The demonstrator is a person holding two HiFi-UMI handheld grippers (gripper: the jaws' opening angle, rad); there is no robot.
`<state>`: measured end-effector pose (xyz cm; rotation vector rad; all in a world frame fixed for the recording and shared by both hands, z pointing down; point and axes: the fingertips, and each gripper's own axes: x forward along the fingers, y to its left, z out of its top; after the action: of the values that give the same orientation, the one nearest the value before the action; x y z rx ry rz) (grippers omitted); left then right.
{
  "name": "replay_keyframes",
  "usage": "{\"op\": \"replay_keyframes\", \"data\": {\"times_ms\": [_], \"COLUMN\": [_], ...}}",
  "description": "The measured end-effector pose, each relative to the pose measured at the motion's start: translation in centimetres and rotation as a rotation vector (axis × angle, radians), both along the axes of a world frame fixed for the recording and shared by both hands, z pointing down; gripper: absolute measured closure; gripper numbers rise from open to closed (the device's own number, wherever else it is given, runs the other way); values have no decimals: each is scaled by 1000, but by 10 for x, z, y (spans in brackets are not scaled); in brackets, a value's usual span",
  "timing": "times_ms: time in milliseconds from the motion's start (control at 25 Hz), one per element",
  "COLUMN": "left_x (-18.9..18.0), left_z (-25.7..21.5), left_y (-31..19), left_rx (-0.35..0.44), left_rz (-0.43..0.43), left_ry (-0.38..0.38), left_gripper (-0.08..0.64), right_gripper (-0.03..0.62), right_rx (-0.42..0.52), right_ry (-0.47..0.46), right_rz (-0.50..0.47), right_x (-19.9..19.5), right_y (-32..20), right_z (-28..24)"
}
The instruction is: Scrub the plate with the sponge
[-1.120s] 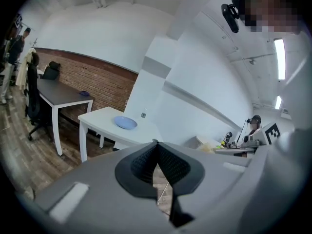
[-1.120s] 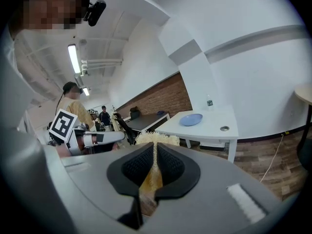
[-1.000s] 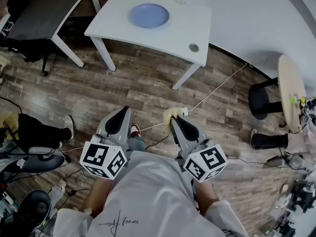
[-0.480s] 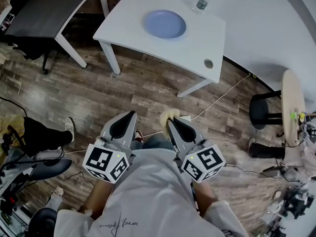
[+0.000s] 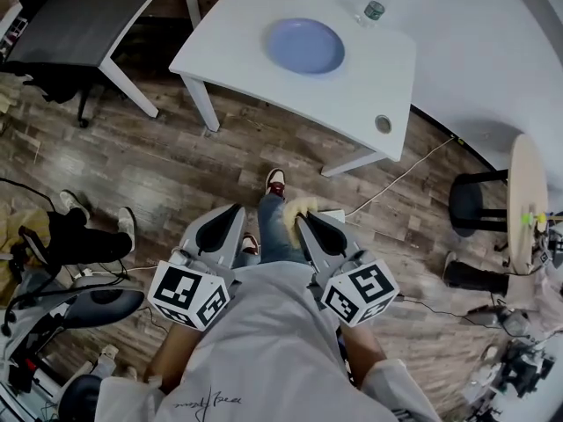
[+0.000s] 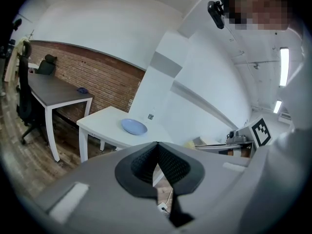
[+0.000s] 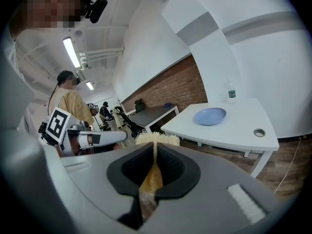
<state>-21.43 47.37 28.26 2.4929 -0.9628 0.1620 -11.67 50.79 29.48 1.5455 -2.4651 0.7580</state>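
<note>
A pale blue plate (image 5: 305,46) lies on a white table (image 5: 255,69) well ahead of me; it also shows as the plate (image 6: 134,126) in the left gripper view and the plate (image 7: 210,116) in the right gripper view. My right gripper (image 5: 304,216) is shut on a yellow sponge (image 5: 296,206), whose frayed edge sticks out past the jaws as the sponge (image 7: 157,139). My left gripper (image 5: 230,212) is shut with nothing in it. Both are held close to my body, above the wooden floor and far short of the table.
A water bottle (image 5: 376,8) stands at the table's far edge, and a round cable hole (image 5: 383,124) sits near its right corner. A dark grey table (image 5: 84,20) stands to the left. A round stool (image 5: 519,192), cables and equipment lie around the floor. People stand behind, seen in the right gripper view.
The table and plate have drawn nearer and lower in the head view as I step forward; one foot now shows ahead. Both grippers stay shut, held the same way.
</note>
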Motion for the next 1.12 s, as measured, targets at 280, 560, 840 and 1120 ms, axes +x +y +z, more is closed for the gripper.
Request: {"op": "replay_keyframes", "data": {"times_ms": [280, 560, 840, 1120], "left_x": [15, 46, 83, 104], "left_z": [-6, -3, -4, -7], "left_y": [-64, -116, -182, -229], "left_rx": [10, 2, -34, -26], "left_rz": [-16, -15, -28, -43], "left_ry": [-17, -32, -52, -104], "left_gripper": [549, 549, 549, 549], "right_gripper": [566, 566, 566, 566], "right_rx": [17, 11, -24, -8], "right_ry": [-13, -19, -51, -80], "right_rz": [-13, -3, -17, -27], "right_x": [17, 50, 88, 117], "right_y": [-63, -114, -178, -229], "right_z": [-2, 0, 2, 3]}}
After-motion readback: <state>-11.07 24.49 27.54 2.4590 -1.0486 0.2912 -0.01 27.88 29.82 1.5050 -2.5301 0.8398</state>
